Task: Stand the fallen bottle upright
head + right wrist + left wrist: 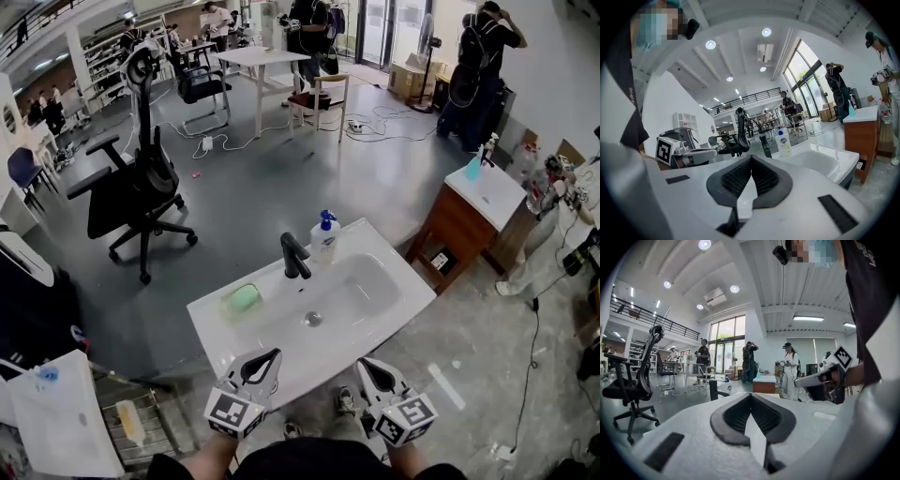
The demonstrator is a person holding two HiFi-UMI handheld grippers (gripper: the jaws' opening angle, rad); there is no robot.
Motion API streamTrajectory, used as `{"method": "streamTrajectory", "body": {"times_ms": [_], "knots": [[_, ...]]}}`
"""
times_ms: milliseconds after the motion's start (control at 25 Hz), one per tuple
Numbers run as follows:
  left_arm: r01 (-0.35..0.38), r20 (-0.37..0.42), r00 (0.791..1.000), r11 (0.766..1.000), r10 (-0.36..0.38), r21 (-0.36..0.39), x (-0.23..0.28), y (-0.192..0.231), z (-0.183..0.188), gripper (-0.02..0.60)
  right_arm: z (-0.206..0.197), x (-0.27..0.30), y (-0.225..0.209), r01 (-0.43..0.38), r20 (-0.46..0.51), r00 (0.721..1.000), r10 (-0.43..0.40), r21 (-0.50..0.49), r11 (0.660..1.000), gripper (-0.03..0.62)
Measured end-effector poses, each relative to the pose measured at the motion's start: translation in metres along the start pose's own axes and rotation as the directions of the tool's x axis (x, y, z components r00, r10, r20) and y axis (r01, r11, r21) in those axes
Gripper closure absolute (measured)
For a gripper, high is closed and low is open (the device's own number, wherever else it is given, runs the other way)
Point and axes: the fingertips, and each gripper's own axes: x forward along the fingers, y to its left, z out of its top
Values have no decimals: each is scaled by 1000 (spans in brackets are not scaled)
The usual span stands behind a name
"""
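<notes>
The pump bottle [324, 239] with its blue pump head stands upright on the back ledge of the white washbasin [212, 319], just right of the black faucet [293, 256] and close to it without touching. Judging from that, the righting step looks done and nothing about the bottle calls for another grip.

In front of the faucet lies the bowl with its drain [312, 319], and to the faucet's left, on the flat rim, sits a green soap-like block [243, 298].

Both tools hang at the near edge of the basin, well apart from the faucet and the bottle. The left gripper [751, 397] has its 2 jaws pressed together with nothing between them. The right gripper [751, 159] is likewise closed and empty, and its view looks past the jaws toward the bottle and faucet.

What could go wrong:
1. The bottle is tall on a small base and stands on a narrow ledge, so a brush from either tool would likely tip it into the bowl or off the back.
2. With the jaws closed, any reach to adjust it would push it, not hold it.
3. The faucet is close on 1 side, leaving little room for a jaw there
</notes>
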Motion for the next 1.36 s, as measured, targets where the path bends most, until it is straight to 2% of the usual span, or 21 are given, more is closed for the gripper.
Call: {"method": "streamTrajectory", "body": {"times_ms": [160, 440, 600, 680, 760, 1360], "knots": [[8, -13, 1000, 999, -8, 35, -18, -2, -8, 561, -5, -1, 12, -5, -1, 1000, 5, 0, 1000, 589], [-12, 1, 1000, 1000, 12, -14, -43, 2, -2, 561, -18, -1, 30, 2, -30, 1000, -3, -39, 999, 592], [-23, 5, 1000, 1000, 23, -18, -56, 1, -19, 561, -19, -1, 36, 5, -31, 999, -6, -51, 999, 592], [-14, -23, 1000, 1000, 14, -14, -61, -4, -24, 561, -19, -1, 37, 6, -29, 1000, -7, -53, 999, 592], [-11, -41, 999, 1000, 10, -19, -63, -7, -23, 561, -20, -1, 38, 6, -30, 1000, -8, -54, 999, 592], [-10, -34, 999, 1000, 9, -21, -64, -10, -24, 561, -23, -3, 39, 0, -40, 999, -3, -59, 998, 592]]}}
